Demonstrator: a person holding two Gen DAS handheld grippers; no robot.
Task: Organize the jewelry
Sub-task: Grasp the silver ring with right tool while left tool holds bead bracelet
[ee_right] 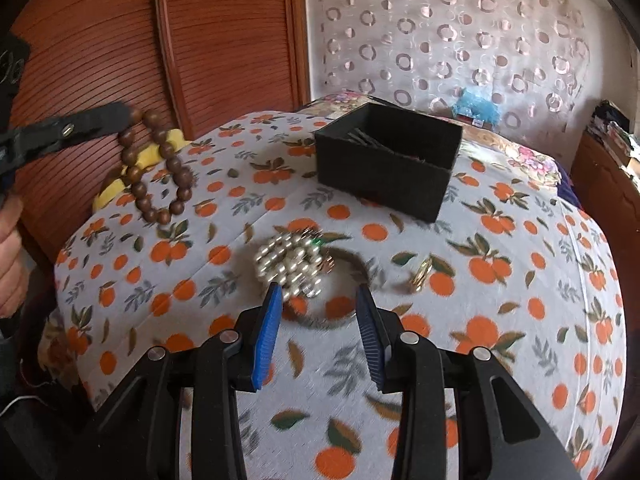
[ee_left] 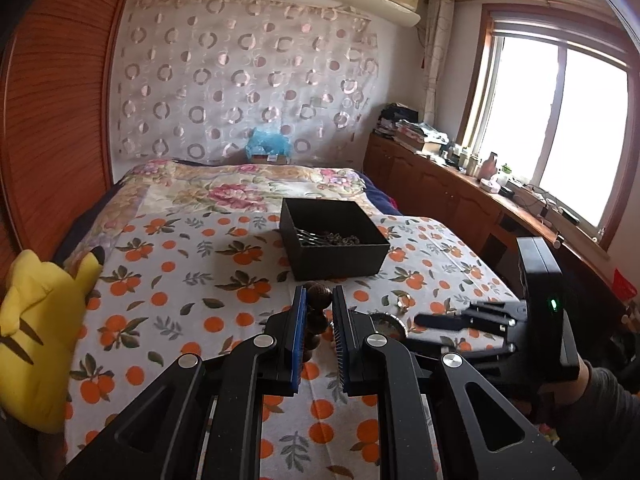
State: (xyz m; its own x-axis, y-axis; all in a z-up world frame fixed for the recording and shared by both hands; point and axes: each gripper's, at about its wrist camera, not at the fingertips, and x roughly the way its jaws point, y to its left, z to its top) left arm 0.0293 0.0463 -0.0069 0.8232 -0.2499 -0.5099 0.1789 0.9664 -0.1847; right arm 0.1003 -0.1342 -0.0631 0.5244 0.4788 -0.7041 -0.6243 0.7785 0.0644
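Partly sorted: beads lifted, pearls and ring still out

Already some chains and pins can be seen inside the black box, which is set on the orange-print bedspread. A wooden bead bracelet is pinched between the fingers of the left gripper and is held up in the air, off to the left of the box and not yet over it. The right gripper is spread wide with nothing in it, and is held low just in front of a pearl cluster lying on the bedspread, on the near side of the box. A dark band is seen around the cluster; what it is cannot be told. A gold ring is left near the box's front right corner. By this judgement the work is roughly midway: the bracelet has to be dropped in, and the pearls and ring are still to be collected.
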